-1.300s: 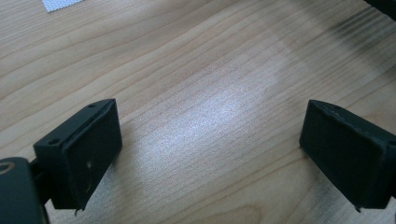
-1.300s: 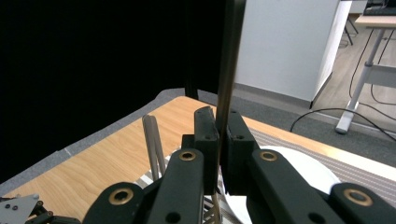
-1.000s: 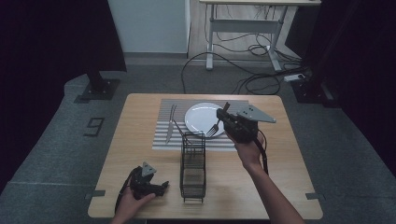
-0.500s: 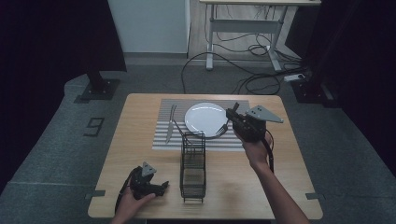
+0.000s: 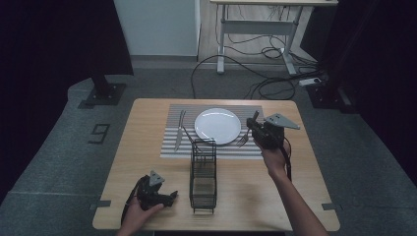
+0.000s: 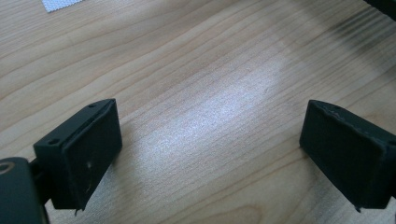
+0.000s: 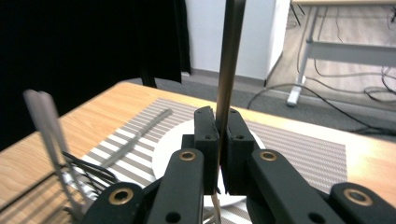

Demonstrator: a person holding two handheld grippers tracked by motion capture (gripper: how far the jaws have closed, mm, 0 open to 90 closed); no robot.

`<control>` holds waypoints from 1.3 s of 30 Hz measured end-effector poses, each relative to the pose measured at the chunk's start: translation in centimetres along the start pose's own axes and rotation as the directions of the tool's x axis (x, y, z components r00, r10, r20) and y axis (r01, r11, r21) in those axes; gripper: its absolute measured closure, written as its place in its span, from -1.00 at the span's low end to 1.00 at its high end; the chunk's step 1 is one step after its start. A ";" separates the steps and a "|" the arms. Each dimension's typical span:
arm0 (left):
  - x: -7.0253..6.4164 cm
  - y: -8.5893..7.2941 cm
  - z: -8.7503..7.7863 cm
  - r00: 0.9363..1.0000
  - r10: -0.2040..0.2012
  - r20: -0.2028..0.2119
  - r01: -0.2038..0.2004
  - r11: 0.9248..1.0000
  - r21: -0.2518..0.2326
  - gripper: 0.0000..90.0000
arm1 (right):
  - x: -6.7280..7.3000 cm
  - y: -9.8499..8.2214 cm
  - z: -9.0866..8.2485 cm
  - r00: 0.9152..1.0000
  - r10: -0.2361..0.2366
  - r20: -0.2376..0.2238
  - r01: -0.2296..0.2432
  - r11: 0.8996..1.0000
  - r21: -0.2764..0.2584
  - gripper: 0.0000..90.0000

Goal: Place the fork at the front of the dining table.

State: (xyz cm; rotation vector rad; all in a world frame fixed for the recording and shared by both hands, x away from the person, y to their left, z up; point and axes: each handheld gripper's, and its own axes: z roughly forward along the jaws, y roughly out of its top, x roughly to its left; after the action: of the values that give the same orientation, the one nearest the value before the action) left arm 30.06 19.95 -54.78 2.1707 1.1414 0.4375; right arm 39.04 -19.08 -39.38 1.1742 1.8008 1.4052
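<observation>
Right hand-held gripper (image 5: 253, 124) raised over the striped mat's (image 5: 255, 150) right edge, jaws clamped flat on a fork (image 5: 243, 140); handle sticking up through the jaws, tines hanging down just beside the white plate (image 5: 217, 126). Left hand-held gripper (image 6: 210, 149) resting low on bare bench (image 5: 147, 128) near the front left corner, jaws spread wide, nothing between them. Black wire rack (image 5: 203, 174) upright between the two, front of the plate. Knife (image 5: 179, 130) lying on the mat left of the plate.
</observation>
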 end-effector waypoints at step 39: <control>0.0 0.0 0.0 1.000 -0.002 0.000 0.002 1.000 -0.001 -0.88 | -3.7 -5.8 6.0 0.980 -0.021 0.197 -0.009 0.989 0.148 0.91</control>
State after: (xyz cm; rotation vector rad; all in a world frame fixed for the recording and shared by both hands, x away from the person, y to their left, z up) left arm 30.06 19.94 -54.79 2.1690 1.1425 0.4371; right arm 44.02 -19.97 -46.97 1.3330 1.7886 1.1226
